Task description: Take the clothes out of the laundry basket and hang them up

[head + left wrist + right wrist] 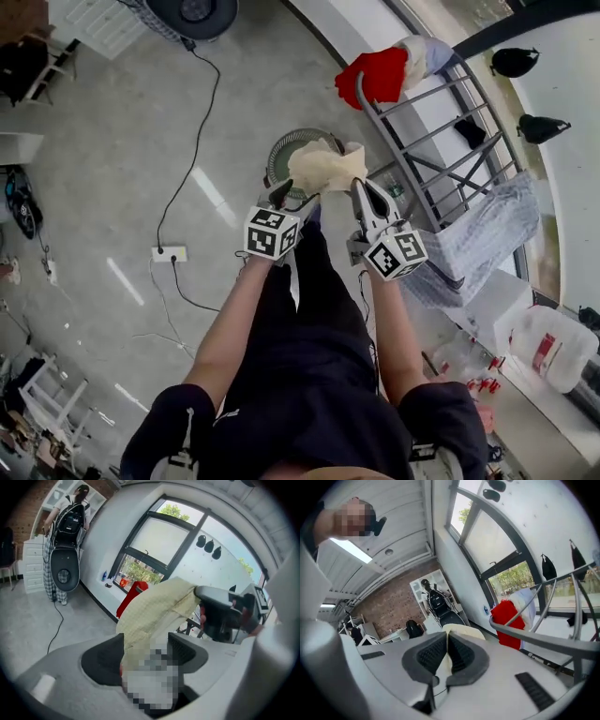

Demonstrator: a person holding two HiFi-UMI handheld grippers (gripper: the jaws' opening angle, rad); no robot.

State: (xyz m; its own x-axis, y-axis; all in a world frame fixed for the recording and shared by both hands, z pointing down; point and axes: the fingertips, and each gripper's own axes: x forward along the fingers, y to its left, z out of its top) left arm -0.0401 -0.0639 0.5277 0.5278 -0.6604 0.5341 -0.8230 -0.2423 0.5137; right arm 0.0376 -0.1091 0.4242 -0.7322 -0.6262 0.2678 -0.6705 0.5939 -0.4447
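Observation:
A cream-yellow cloth [325, 166] hangs bunched between both grippers, held up in front of me. My left gripper [289, 195] is shut on its left part; in the left gripper view the cloth [154, 613] fills the gap between the dark pads. My right gripper [361, 187] is shut on the cloth's other edge, a thin fold [446, 656] pinched between its pads. Directly below the cloth stands the round laundry basket [284, 151], mostly hidden by it. The grey metal drying rack [441, 159] stands to the right.
A red garment [380, 73] and a white one [419, 54] hang on the rack's far end, a pale patterned one [487, 230] on its near side. A cable and power strip [170, 253] lie on the floor at the left. Black hangers [514, 61] hang on the window.

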